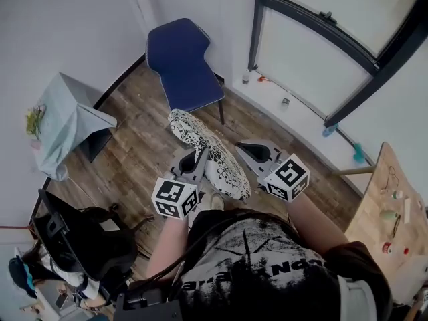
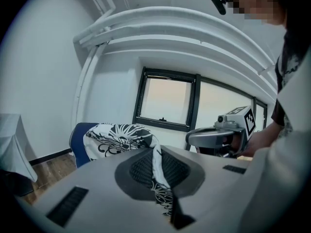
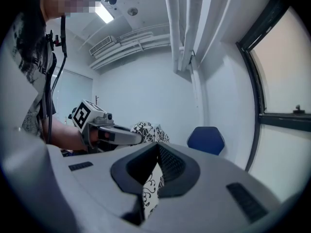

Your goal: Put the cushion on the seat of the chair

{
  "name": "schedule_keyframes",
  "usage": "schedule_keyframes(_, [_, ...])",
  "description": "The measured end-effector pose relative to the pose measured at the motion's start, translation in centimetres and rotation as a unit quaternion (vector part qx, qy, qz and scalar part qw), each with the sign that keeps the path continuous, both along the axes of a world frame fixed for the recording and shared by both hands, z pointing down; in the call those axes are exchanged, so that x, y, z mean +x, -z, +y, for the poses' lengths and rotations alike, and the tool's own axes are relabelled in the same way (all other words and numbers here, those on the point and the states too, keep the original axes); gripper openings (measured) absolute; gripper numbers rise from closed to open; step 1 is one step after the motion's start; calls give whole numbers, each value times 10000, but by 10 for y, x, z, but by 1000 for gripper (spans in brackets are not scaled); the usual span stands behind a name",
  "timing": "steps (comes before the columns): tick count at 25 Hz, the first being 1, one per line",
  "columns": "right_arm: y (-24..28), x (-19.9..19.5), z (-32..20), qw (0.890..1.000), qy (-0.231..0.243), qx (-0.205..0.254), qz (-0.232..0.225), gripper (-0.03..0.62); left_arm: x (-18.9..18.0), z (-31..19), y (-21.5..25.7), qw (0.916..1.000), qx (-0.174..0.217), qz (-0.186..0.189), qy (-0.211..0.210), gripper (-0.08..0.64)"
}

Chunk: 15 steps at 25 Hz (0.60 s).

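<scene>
head view: the black-and-white patterned fabric cushion point(image 1: 214, 156) is held up between both grippers, above the wooden plank floor point(image 1: 140, 146). it is on the near side of the blue padded chair point(image 1: 187, 65) and apart from its seat. the left gripper point(image 1: 198, 158) holds the cushion's left edge; the left gripper view shows its jaws clamped on a fold of the fabric. the right gripper point(image 1: 242, 150) holds the right edge; the right gripper view shows its jaws likewise pinched on fabric. the chair stands far, against the white wall point(image 1: 80, 25).
</scene>
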State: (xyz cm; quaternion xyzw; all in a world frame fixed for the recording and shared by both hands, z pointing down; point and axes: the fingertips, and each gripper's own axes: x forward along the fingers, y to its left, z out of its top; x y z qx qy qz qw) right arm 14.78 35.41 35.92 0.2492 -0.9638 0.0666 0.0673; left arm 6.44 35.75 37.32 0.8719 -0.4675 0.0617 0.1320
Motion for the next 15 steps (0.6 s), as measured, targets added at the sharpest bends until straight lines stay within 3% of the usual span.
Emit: schedule_keyframes(15, [-9, -64, -85, 9980, -630, 8, 49, 18, -64, -100, -9, 9976, 16, 51, -696, 23])
